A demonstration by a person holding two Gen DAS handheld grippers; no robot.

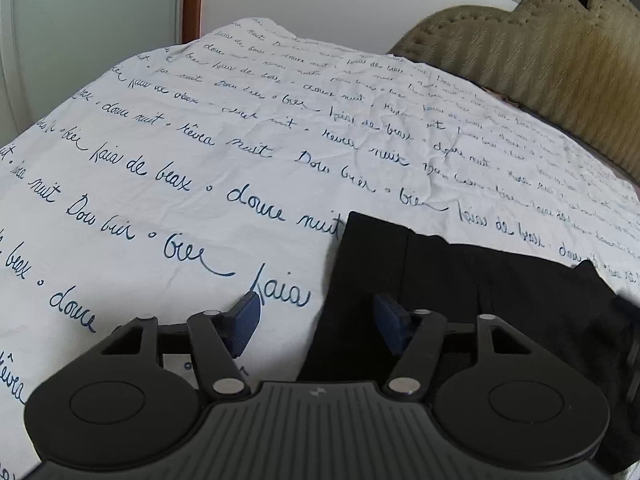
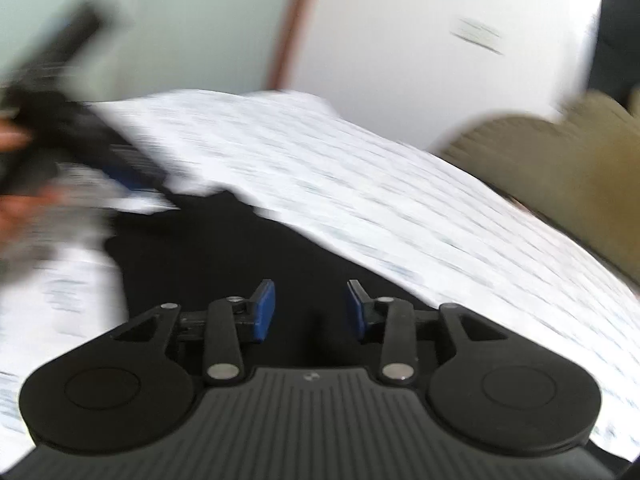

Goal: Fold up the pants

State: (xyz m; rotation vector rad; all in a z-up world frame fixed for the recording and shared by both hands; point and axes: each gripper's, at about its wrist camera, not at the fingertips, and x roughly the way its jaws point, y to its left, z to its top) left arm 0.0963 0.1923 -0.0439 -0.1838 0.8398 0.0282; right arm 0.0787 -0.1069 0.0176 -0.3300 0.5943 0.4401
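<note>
- Your left gripper (image 1: 318, 320) is hanging over the near left edge of the black pants (image 1: 460, 300), jaws apart, nothing pinched: one blue pad (image 1: 245, 326) is over the sheet, the other over the dark cloth.
- The pants are lying folded on the white script-printed bedsheet (image 1: 200, 128), near the olive headboard (image 1: 540, 56).
- Your right gripper (image 2: 311, 308) is hovering above the pants (image 2: 224, 256), jaws parted and empty; that view is blurring.

soft daylight, right view motion-blurred
</note>
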